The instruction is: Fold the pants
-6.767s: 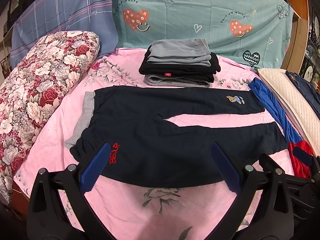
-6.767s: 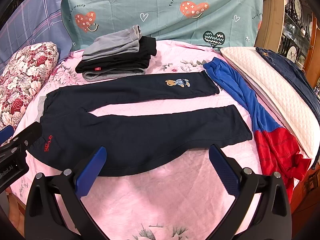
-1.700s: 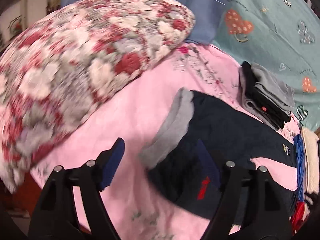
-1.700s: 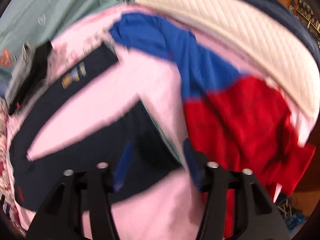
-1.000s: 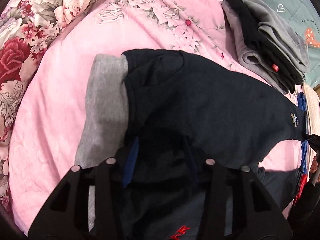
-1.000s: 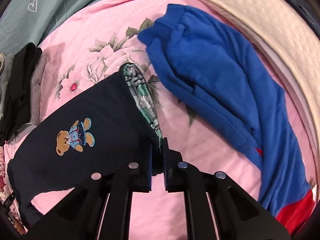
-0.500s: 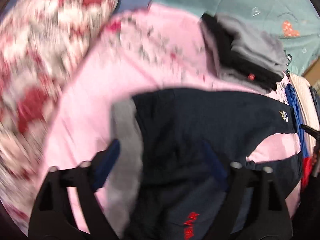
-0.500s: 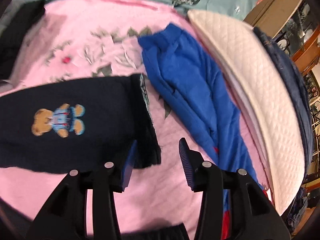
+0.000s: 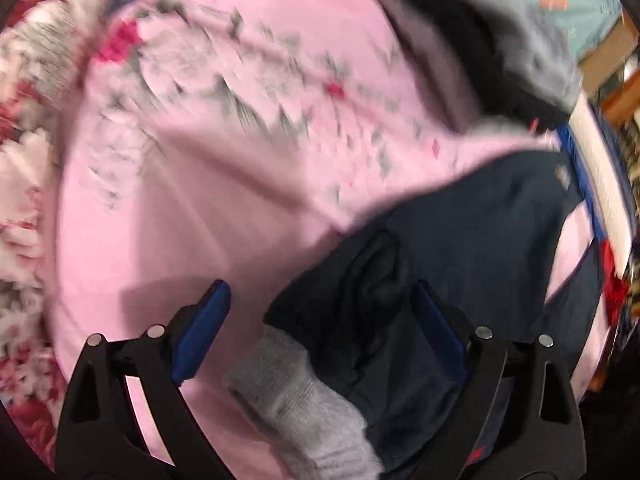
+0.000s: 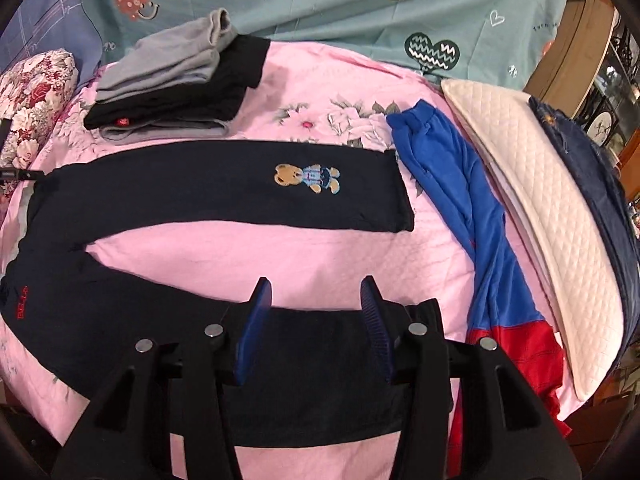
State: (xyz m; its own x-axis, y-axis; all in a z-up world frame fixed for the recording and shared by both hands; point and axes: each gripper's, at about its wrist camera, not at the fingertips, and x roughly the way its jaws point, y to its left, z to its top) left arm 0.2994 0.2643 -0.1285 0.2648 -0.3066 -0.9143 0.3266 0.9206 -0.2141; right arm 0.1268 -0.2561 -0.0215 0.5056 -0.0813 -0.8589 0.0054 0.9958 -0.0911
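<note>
Dark navy pants lie spread on the pink floral bedspread, legs apart. The far leg carries a bear patch. The near leg has red lettering at the left. My right gripper is open and empty above the near leg's lower part. In the blurred left wrist view, my left gripper is open over the pants' waist, with the grey waistband between its fingers.
A stack of folded grey and black clothes lies at the back. Blue and red pants, a cream quilted pad and dark denim lie at right. A floral pillow lies at left.
Both grippers let go of the pants and opened. The right gripper pulled back from the far leg's cuff to above the near leg. The left gripper swung over the waist.
</note>
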